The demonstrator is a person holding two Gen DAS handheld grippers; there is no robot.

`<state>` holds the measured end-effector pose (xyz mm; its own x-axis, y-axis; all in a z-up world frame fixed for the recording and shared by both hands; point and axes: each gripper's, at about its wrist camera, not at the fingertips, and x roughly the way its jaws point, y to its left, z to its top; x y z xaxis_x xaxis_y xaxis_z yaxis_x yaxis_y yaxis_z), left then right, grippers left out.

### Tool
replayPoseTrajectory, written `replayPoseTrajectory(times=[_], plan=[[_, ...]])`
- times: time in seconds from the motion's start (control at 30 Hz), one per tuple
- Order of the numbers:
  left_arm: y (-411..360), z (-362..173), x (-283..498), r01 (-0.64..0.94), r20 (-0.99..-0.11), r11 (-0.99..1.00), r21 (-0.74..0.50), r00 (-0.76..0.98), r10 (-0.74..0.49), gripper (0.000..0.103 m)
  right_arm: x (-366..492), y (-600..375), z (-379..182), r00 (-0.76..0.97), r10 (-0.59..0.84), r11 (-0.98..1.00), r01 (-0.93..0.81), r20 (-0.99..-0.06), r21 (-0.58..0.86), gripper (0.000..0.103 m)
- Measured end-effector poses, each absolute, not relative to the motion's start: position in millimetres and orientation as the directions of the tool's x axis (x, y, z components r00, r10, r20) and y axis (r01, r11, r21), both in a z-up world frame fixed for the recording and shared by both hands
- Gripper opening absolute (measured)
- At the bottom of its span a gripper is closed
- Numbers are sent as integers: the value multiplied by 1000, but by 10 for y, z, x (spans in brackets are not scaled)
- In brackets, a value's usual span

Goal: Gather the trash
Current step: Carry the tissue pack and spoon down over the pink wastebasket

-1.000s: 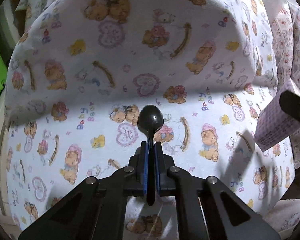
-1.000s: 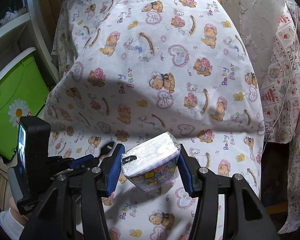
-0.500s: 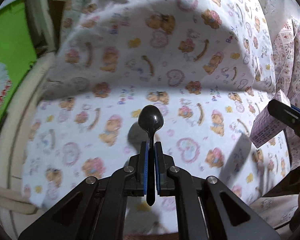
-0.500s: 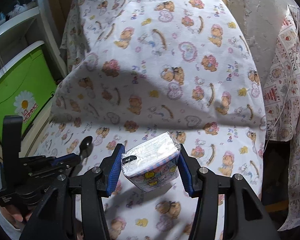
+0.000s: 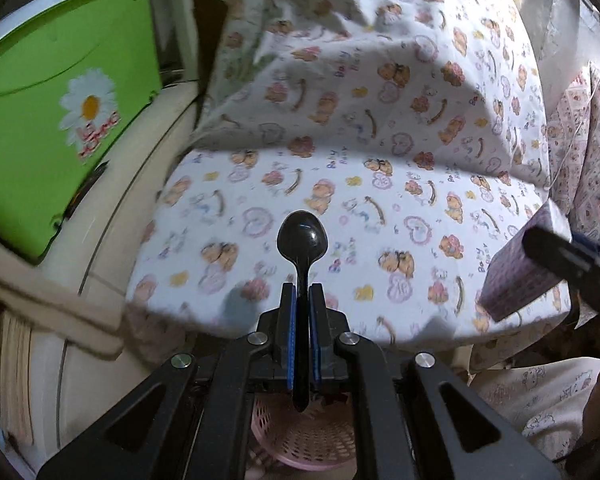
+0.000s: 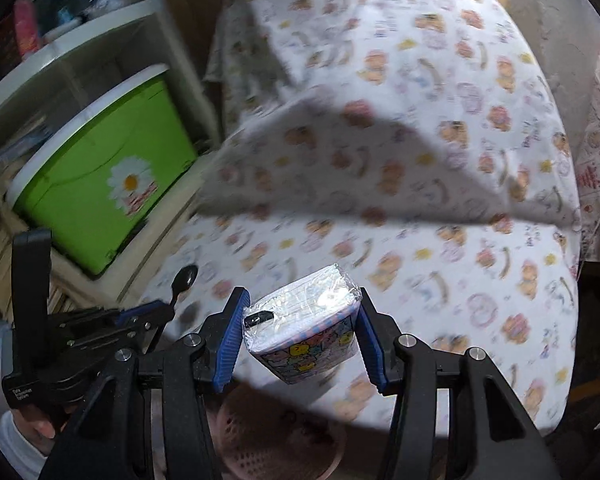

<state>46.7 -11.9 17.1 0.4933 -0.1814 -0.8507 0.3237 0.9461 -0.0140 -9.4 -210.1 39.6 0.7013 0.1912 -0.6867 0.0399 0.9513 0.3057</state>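
Left wrist view: left gripper [image 5: 302, 304] is pinching the handle of 1 black plastic spoon [image 5: 302, 236], jaws nearly together w/ the handle between the blue pads, bowl sticking out fwd over the bear-print cloth [image 5: 380, 152]. Pink mesh basket [image 5: 300, 436] is showing below, just under the spoon's rear end. At the right edge the tissue pack [image 5: 516, 276] is showing in the other tool. 1 green bin [image 5: 56, 120] is sitting off to the left on a shelf.

Right wrist view: right gripper [image 6: 300, 328] is holding 1 wrapped tissue pack [image 6: 304, 324], jaws medium-wide, pads pressing on both sides. Pack is hanging over the cloth's front edge, w/ the basket [image 6: 276, 440] beneath and a bit toward the camera. Left gripper [image 6: 148, 312] w/ spoon [image 6: 184, 280] is sitting beside it.

Step in hand, prob: dropping both items in the basket. To do it well: be centring each item over the basket opening, not the rim, lowering close before opening, & releasing one at a time so neither is bouncing out.

Count: 2 trash items, 1 basket, 2 grippers.
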Motion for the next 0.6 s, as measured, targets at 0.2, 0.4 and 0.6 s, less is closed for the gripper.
replayPoseTrajectory(times=[0.2, 0.4, 0.6], plan=[[126, 101, 223, 258, -838, 966, -27, 520, -162, 5, -395, -1692, 401, 686, 250, 948, -29, -683, 318, 54], [181, -172, 84, 291, -860, 953, -84, 463, -217, 5, -516, -1463, 101, 647, 290, 943, -66, -705, 327, 54], [153, -275, -30, 336, -890, 934, -120, 380, -251, 6, -559, -1342, -169, 579, 281, 954, -82, -766, 288, 54]])
